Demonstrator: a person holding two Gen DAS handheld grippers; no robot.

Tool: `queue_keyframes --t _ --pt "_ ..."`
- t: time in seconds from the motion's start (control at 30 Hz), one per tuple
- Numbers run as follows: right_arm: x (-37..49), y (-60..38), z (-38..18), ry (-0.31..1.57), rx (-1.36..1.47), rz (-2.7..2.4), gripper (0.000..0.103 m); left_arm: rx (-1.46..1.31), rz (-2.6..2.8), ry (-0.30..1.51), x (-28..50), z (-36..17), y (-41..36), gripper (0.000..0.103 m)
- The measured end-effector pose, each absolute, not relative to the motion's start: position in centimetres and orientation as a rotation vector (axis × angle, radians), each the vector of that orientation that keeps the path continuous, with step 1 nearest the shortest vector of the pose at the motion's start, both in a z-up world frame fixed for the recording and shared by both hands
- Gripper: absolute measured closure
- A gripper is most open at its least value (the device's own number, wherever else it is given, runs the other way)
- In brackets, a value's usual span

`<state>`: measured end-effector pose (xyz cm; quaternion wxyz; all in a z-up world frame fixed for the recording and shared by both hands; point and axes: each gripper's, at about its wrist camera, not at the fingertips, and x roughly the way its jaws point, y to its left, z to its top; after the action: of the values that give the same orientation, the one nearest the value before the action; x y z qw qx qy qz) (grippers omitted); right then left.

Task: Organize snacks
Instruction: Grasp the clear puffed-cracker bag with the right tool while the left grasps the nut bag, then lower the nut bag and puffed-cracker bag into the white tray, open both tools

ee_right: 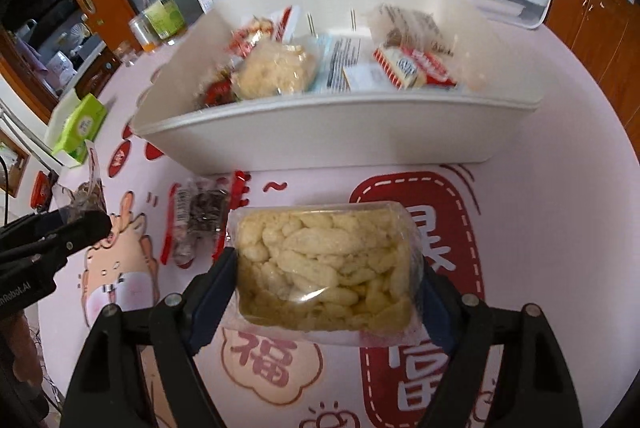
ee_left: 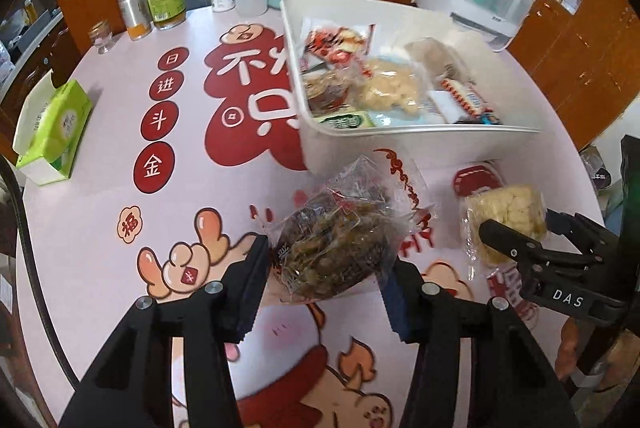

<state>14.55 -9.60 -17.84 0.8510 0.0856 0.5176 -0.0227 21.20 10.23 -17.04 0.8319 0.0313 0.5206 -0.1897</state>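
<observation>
Left gripper (ee_left: 326, 268) clamps a dark snack packet (ee_left: 336, 248); right gripper (ee_right: 326, 284) clamps a puffed-rice cake (ee_right: 324, 268) (both before the white bin (ee_right: 320, 136)).

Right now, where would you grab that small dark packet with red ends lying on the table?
Probably from straight above, across the plump middle of the dark packet: it lies flat on the table, and its red sealed ends look too thin and flat to pinch.
</observation>
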Motion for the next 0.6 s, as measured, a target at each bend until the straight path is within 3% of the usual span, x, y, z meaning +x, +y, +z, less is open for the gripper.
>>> queue_keyframes --t 0.6 --pt "11.9 -12.5 -7.2 0.87 0.102 0.005 0.02 0.04 -0.411 0.999 18.4 -9.8 4.0 0.052"
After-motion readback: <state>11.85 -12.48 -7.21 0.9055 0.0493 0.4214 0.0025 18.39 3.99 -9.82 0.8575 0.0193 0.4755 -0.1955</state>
